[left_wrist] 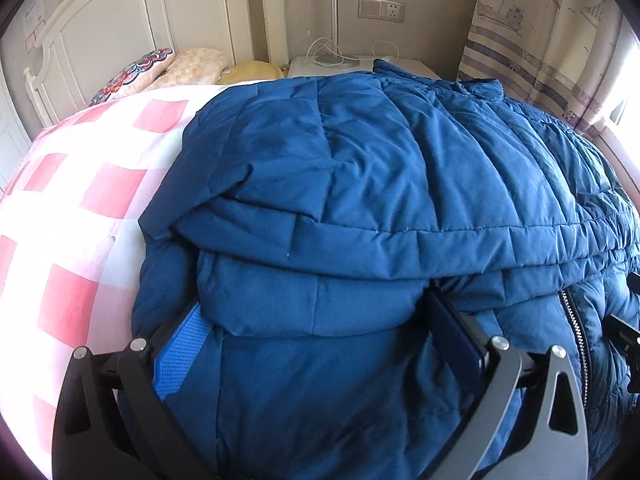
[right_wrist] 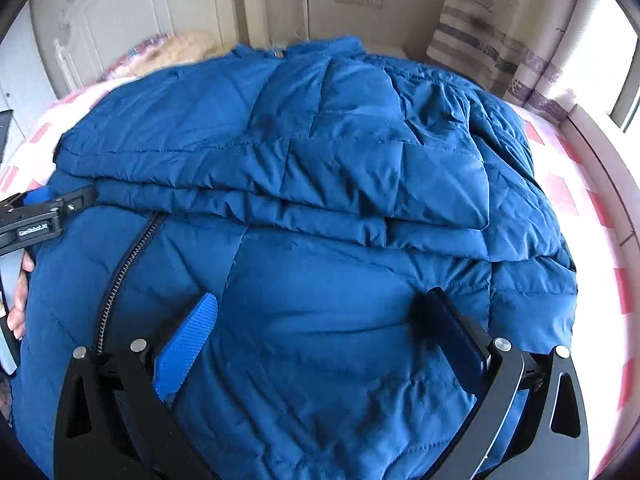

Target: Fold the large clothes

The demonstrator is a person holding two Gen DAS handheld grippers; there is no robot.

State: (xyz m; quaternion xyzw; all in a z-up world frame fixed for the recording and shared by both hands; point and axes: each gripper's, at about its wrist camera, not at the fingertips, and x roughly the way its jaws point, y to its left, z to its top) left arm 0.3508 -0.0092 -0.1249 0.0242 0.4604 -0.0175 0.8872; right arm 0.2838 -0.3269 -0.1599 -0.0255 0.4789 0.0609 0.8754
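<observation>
A large blue quilted down jacket (left_wrist: 360,168) lies spread on the bed, with a sleeve folded across its body and its zipper (left_wrist: 576,328) showing at the right. It fills the right wrist view too (right_wrist: 312,168). My left gripper (left_wrist: 316,312) is open, its jaws wide apart over the near part of the jacket, the sleeve fold lying between them. My right gripper (right_wrist: 320,308) is open just above the jacket's front panel. The left gripper also shows at the left edge of the right wrist view (right_wrist: 44,212).
The bed has a pink and white checked sheet (left_wrist: 80,200). Pillows (left_wrist: 168,68) lie by the white headboard (left_wrist: 120,12). A white nightstand (left_wrist: 320,66) with cables stands behind. A curtain (left_wrist: 540,40) and window are at the right.
</observation>
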